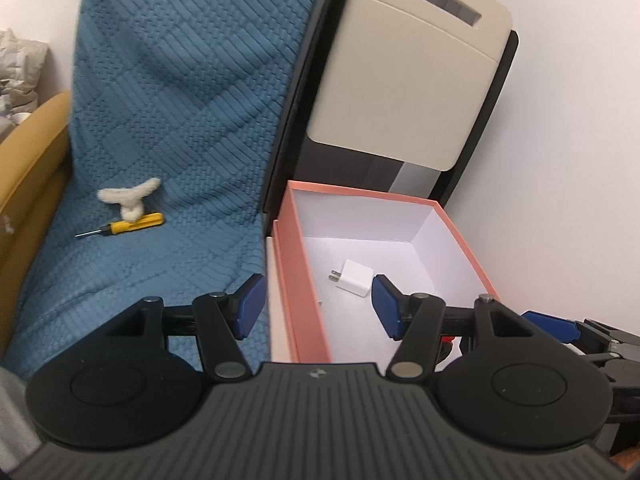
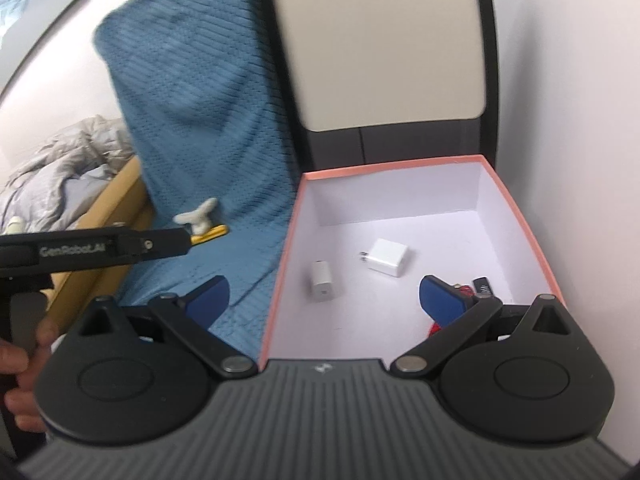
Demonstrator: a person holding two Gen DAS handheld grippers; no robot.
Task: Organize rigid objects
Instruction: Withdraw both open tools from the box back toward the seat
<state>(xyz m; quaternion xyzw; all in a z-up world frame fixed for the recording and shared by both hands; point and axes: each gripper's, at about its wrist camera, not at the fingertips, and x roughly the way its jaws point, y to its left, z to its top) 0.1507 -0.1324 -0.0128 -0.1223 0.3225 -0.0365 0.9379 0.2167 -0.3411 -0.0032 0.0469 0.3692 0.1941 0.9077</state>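
1. The yellow screwdriver [image 1: 128,226] lies on the blue blanket [image 1: 180,100], at about ten o'clock from the left claw [image 1: 316,306]; its long axis runs roughly left to right, tip pointing left.
2. Both claws are wide open and hold nothing; the left is nearer.
3. The right claw [image 2: 322,300] hovers over the pink box [image 2: 520,204] holding two white chargers [image 2: 387,258].
4. A fluffy white thing [image 1: 130,196] hides the handle's middle.

Left of centre hangs a blue blanket [image 1: 180,92] of ribbed, woven cloth, matt. The box [image 2: 528,216] at lower right looks like smooth card, salmon outside, white inside. The charger [image 2: 387,257] in it is glossy white plastic. The screwdriver [image 1: 132,226] has a yellow plastic handle.
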